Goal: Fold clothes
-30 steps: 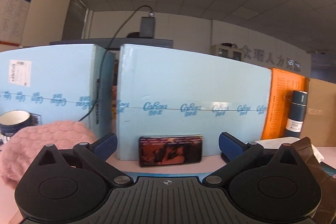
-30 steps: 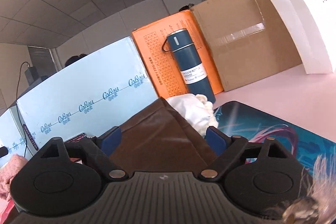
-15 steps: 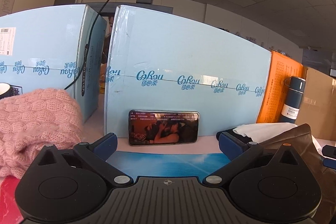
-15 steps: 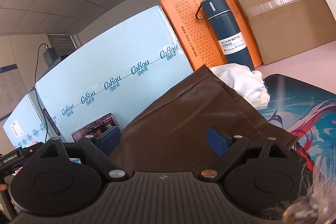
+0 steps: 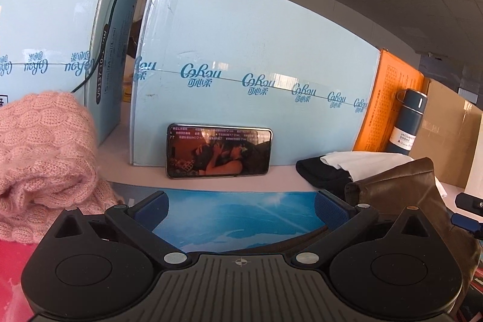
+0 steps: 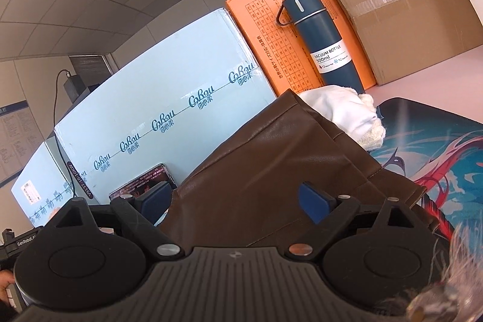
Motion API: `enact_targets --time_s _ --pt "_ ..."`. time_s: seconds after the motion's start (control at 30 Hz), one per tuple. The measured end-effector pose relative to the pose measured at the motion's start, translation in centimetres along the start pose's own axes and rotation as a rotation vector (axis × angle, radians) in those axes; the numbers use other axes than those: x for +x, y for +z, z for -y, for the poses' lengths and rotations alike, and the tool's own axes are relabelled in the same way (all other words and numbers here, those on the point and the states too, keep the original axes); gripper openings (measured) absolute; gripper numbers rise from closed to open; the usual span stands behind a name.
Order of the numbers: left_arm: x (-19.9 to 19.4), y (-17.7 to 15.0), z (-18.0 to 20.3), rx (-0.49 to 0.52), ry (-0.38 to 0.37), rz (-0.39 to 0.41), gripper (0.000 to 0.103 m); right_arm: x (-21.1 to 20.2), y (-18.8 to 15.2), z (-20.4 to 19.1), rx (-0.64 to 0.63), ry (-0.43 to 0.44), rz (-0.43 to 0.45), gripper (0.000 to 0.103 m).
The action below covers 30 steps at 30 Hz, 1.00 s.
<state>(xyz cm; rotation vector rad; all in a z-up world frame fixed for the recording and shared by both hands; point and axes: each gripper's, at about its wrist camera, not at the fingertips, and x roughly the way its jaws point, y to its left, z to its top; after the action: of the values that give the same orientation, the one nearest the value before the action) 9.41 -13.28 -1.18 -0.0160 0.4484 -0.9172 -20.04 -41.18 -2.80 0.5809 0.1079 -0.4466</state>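
while my left gripper (image 5: pixel 240 207) sits low over the blue mat (image 5: pixel 238 219), its jaws are wide with nothing between them. phone (image 5: pixel 219 151) leans on the light-blue box (image 5: pixel 250 62) straight ahead. pink knit (image 5: pixel 45 159) is piled at the left, beside the left finger; i can't tell if it touches. brown garment (image 5: pixel 401 189) lies to the right of the right finger, with a white cloth (image 5: pixel 362 160) and a dark one (image 5: pixel 320 172) behind it.

my right gripper (image 6: pixel 238 198) also has its jaws wide. brown garment (image 6: pixel 271 168) fills the gap between the fingers, folded in layers on the mat (image 6: pixel 437 147), but i can't tell if a pad is actually on it. white cloth (image 6: pixel 341 110) sits just behind the garment, and the bottle (image 6: pixel 320 35) stands behind that, against the orange box (image 6: pixel 265 26) next to a cardboard box (image 6: pixel 407 5).
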Motion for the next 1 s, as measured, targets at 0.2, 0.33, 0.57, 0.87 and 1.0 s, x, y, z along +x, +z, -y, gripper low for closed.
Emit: enact_targets --time_s 0.2,0.33,0.57,0.87,1.0 --pt "0.8 -0.3 -0.2 0.007 -0.024 -0.057 0.103 0.0 0.0 0.0 -0.004 0.001 -0.007 0.091" --pt "0.8 -0.3 -0.8 -0.009 0.000 -0.068 0.103 0.1 -0.1 -0.1 -0.007 0.002 -0.017 0.091" --pt "0.7 -0.2 -1.8 -0.022 0.009 -0.087 0.103 0.3 -0.1 -0.2 -0.017 0.001 -0.031 0.091" --pt "0.6 -0.5 -1.7 0.004 -0.136 -0.139 0.103 0.5 -0.1 -0.3 -0.027 -0.002 -0.052 0.091" --pt "0.5 -0.6 -1.7 0.015 -0.201 -0.162 0.103 0.7 -0.1 -0.4 -0.034 -0.010 -0.066 0.091"
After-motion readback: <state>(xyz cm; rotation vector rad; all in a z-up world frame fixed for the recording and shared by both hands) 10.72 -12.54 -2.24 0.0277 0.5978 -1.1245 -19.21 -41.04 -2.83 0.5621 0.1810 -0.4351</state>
